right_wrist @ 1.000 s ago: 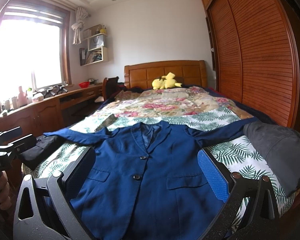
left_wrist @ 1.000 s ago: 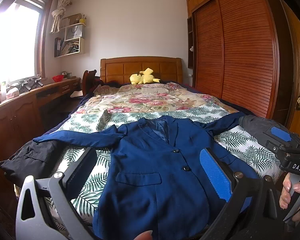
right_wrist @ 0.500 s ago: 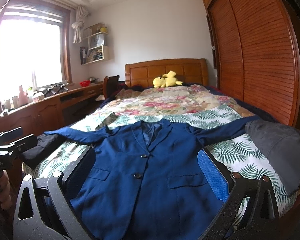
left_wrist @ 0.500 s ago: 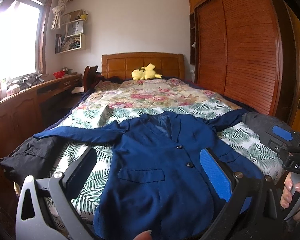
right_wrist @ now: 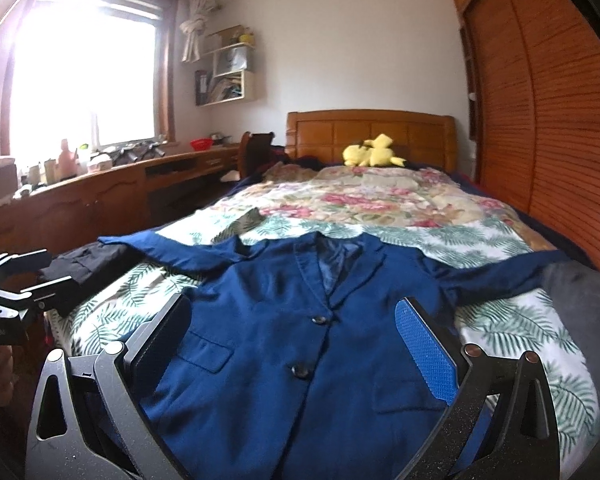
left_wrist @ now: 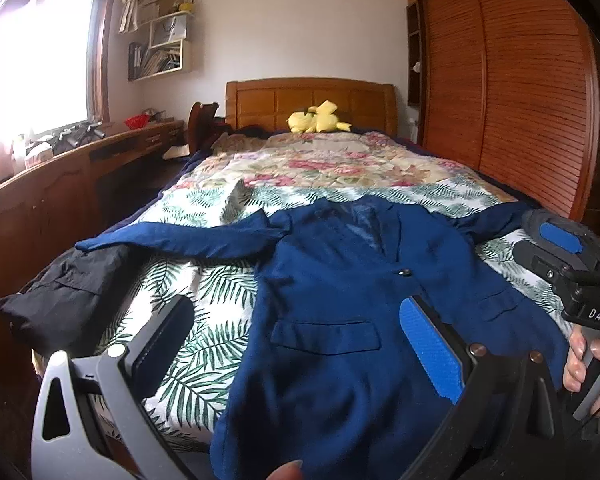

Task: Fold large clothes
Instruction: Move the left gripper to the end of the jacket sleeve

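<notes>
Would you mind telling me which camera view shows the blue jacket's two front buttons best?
The right wrist view: both buttons of the blue jacket show, one above the other. The left wrist view shows only one button; the lower one seems hidden behind a tongs finger.

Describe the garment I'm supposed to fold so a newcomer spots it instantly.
Start at the bed with its leaf-print cover. On its near end lies a navy blazer, front up, sleeves spread. The neighbouring black garment and grey garment flank it, but only the blazer is blue with buttons.

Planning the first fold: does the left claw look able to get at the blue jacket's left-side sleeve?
Probably yes. The left claw is open above the blue jacket, and the sleeve lies flat and uncovered on the bedspread, its cuff over a black garment.
</notes>
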Tool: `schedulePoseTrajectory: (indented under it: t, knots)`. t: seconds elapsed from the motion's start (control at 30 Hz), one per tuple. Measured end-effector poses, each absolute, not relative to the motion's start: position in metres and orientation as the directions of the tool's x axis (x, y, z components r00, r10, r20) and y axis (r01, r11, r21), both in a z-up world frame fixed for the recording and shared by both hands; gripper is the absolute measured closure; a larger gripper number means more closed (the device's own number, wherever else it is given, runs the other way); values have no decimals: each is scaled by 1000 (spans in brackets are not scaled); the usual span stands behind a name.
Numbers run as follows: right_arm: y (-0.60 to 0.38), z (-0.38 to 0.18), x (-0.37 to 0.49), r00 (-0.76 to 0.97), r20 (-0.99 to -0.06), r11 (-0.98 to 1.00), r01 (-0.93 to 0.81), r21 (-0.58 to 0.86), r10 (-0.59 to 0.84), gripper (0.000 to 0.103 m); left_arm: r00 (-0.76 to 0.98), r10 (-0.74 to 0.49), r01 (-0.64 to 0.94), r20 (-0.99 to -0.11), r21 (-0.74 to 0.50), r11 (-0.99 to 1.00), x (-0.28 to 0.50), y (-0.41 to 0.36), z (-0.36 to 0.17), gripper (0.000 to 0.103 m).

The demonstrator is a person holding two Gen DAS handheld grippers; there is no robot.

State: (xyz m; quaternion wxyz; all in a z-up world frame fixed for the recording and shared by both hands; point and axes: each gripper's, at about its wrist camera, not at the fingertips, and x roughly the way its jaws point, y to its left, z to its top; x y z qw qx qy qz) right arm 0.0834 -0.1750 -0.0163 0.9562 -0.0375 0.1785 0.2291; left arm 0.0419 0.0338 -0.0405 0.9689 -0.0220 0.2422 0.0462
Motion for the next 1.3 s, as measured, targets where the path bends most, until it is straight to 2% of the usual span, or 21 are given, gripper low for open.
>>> schedulePoseTrajectory:
  t: [0.67,0.9,1.07,1.3]
  knots:
    - [-106,-52,167,746,-411,816,-578,-10,523,0,830,144,-186,-539,-24,982,93,77,-68,0]
    - [-83,-63,195,693,-425,777,-628,39,582,0,810,169,-224,-561,-30,974,101,93,-74,0]
    - [-73,-79,209,677,-444,764,-645,25,587,0,782,190,-264,-594,-39,964,116,112,-85,0]
    - [-67,-108,233,671,-498,776,-631,5,549,0,750,147,-261,-645,-85,962,151,141,-106,0]
